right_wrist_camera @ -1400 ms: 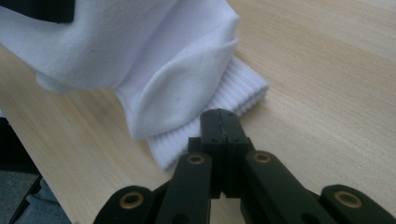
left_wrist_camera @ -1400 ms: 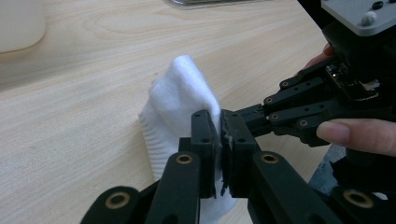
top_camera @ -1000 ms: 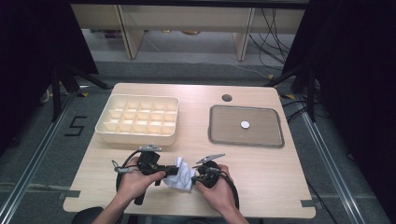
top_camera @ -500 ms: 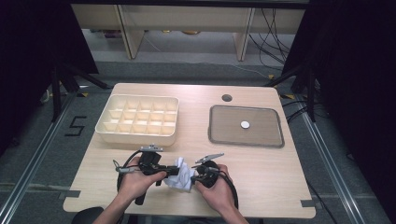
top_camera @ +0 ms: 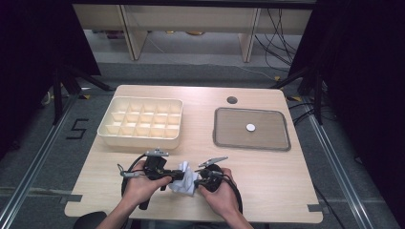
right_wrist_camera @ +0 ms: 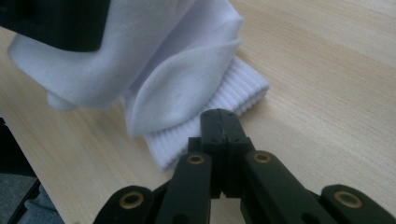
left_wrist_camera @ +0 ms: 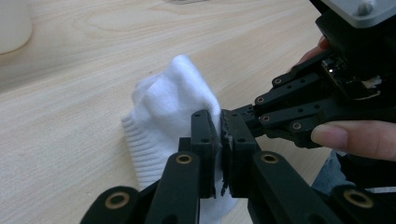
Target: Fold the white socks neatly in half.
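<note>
**Sock held between both grippers, nothing moved**

High view: compared with one second ago and half a second ago, almost nothing has changed. Both hands stay at the near edge of the tabletop (top_camera: pixel 267 162), in front of the divided box (top_camera: pixel 141 122). The sock (top_camera: pixel 185 177) lies bunched between the left gripper (top_camera: pixel 168 174) and the right gripper (top_camera: pixel 199 181). The tray (top_camera: pixel 251 129) with its small white disc (top_camera: pixel 250 127) is well apart from the sock.

Left gripper view: the jaws of the left gripper (left_wrist_camera: pixel 220 149) are pressed nearly together on white fabric of the sock (left_wrist_camera: pixel 168 112). The right gripper (left_wrist_camera: pixel 299 109) is just beside it.

Right gripper view: the right gripper (right_wrist_camera: pixel 220 135) has its jaws pressed together at the ribbed cuff of the sock (right_wrist_camera: pixel 187 79); whether fabric is between them, I cannot tell.

I judge this as a pause while holding, perhaps before folding.
</note>
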Demonstrator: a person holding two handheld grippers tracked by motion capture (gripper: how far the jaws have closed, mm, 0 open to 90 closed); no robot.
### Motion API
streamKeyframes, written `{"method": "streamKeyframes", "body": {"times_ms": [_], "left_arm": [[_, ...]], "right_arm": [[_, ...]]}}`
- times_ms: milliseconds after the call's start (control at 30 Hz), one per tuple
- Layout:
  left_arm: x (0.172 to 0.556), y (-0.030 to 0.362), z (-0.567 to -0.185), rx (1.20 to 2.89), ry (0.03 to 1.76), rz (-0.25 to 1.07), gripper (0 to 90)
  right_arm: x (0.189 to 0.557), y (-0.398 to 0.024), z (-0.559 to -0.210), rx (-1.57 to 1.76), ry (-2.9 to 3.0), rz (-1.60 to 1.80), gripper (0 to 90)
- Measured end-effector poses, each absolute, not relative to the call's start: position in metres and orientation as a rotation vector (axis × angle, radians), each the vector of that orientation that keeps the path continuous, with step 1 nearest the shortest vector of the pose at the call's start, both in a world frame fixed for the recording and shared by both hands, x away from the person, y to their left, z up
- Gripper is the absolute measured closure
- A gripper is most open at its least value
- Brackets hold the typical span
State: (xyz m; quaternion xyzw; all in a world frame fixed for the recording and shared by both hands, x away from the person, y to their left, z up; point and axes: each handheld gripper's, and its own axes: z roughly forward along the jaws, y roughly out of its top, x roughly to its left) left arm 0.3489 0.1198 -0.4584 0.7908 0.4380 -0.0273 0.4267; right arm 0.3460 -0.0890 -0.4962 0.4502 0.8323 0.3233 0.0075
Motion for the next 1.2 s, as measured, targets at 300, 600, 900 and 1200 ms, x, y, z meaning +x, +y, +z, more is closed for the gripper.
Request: {"method": "streamKeyframes", "body": {"times_ms": [300, 600, 900, 1200], "left_arm": [[0.347, 0.1159, -0.459, 1.998, 1.091, -0.037, 84.2], [0.3469, 0.1144, -0.4591, 2.002, 1.09, -0.03, 84.3], [0.3469, 0.1123, -0.4598, 2.007, 1.074, -0.037, 84.2], [0.3469, 0.1104, -0.46, 2.01, 1.075, -0.034, 84.2]], "right_arm": [[0.3457, -0.0874, -0.4959, 1.411, 2.601, 1.007, 90.0], [0.3449, -0.0848, -0.4963, 1.426, 2.602, 1.004, 90.0], [0.3452, -0.0843, -0.4966, 1.419, 2.603, 1.004, 90.0], [0.3453, -0.0826, -0.4976, 1.394, 2.605, 1.023, 90.0]]}}
